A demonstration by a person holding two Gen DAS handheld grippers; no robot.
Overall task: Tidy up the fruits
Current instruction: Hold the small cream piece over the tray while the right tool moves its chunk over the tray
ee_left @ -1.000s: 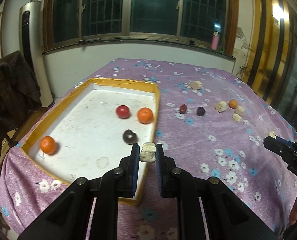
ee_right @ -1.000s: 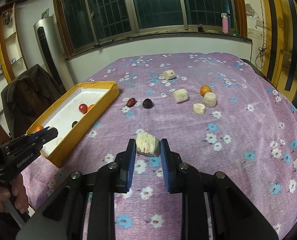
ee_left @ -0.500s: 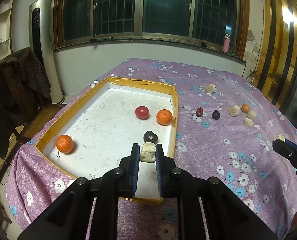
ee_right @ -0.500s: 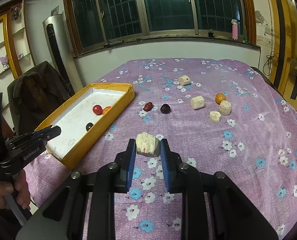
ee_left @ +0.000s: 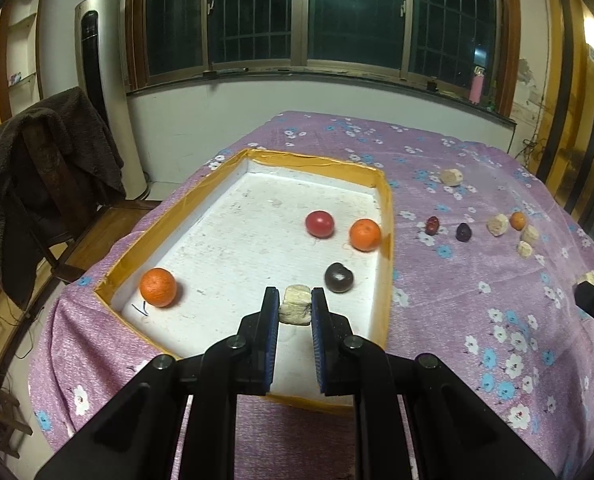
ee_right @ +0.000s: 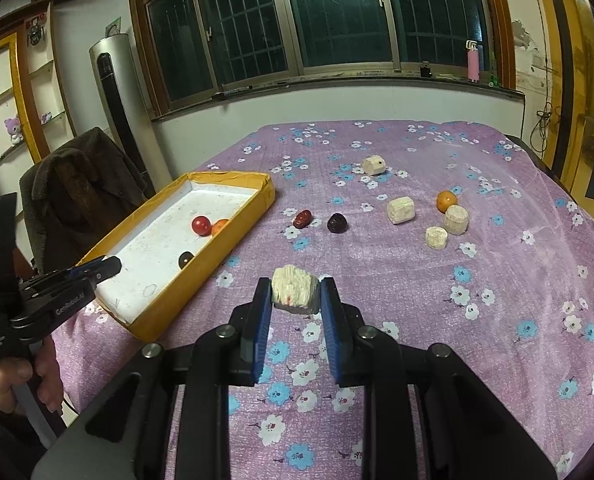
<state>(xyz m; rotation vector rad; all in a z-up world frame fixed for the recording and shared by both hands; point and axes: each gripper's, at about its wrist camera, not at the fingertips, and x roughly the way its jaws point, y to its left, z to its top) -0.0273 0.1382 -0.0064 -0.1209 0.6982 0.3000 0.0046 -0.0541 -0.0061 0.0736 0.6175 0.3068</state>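
My left gripper (ee_left: 294, 300) is shut on a pale cream chunk (ee_left: 295, 305) and hangs over the near end of the yellow-rimmed white tray (ee_left: 385, 208). In the tray lie two oranges (ee_left: 158, 287) (ee_left: 364, 234), a red fruit (ee_left: 319, 224) and a dark round fruit (ee_left: 338, 277). My right gripper (ee_right: 296, 290) is shut on a larger pale chunk (ee_right: 295, 290) above the purple flowered cloth (ee_right: 497, 320), to the right of the tray (ee_right: 253, 208). The left gripper (ee_right: 97, 270) also shows at the tray's near corner in the right wrist view.
On the cloth lie a red date (ee_right: 302, 219), a dark date (ee_right: 337, 223), several pale chunks (ee_right: 400, 209) (ee_right: 456, 219) (ee_right: 373, 165) and a small orange (ee_right: 446, 201). A chair with a dark coat (ee_left: 45, 184) stands left of the table. A hand (ee_right: 17, 376) grips the left tool.
The left gripper has carried its chunk leftward, from over the tray's right rim to over the tray floor. The right gripper stays over the same patch of cloth with its chunk.
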